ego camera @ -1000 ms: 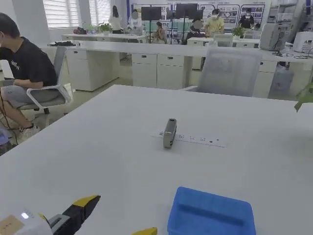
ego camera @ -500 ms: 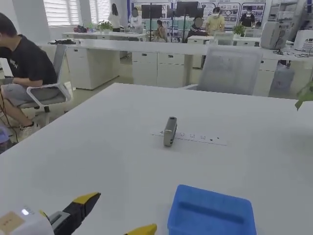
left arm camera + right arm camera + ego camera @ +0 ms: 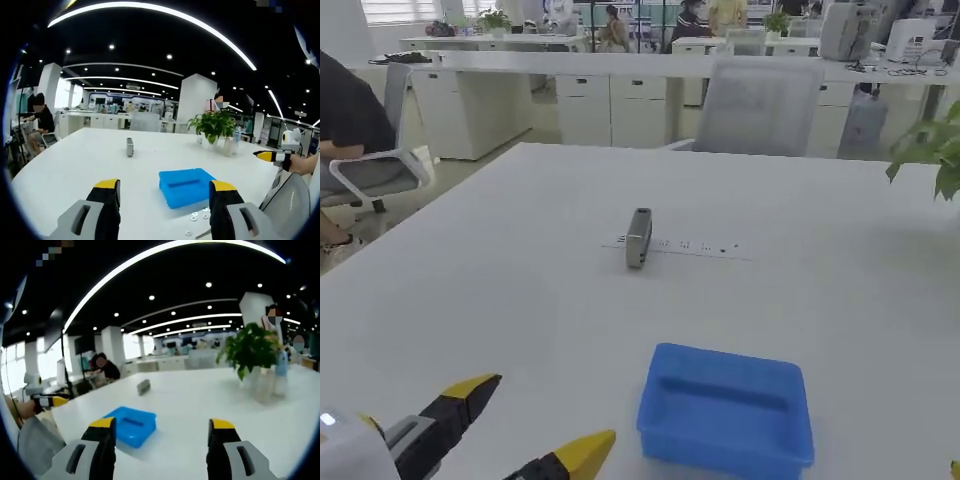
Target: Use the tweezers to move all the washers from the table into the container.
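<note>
Right now the washers (image 3: 199, 216) lie flat on the white table (image 3: 75, 165), a small cluster just beside the near corner of the blue container (image 3: 187, 186), low in the left gripper view. They look like thin metal rings. Expect them to be light, hard and slick, and quick to slide on the smooth top if you push at them. Going by their shape, you would do best to catch one by its rim, with one tweezer tip through the hole.

A slim metal end that is probably the tweezers (image 3: 202, 234) lies near them, at the foot of that view; most of it is hidden. Tweezers are likely to be springy and narrow, so grip them across both legs partway along, letting the squeeze close the tips.

The container is open-topped and no washer can be seen inside it.

Your left gripper (image 3: 165, 205) is spread wide with nothing between the jaws, low over the near table. Your right gripper (image 3: 162, 440) is also spread and bare, off to the side, with the container (image 3: 131, 426) ahead of it.

Farther out stand a small grey device (image 3: 130, 146) and a potted plant (image 3: 215, 125).
</note>
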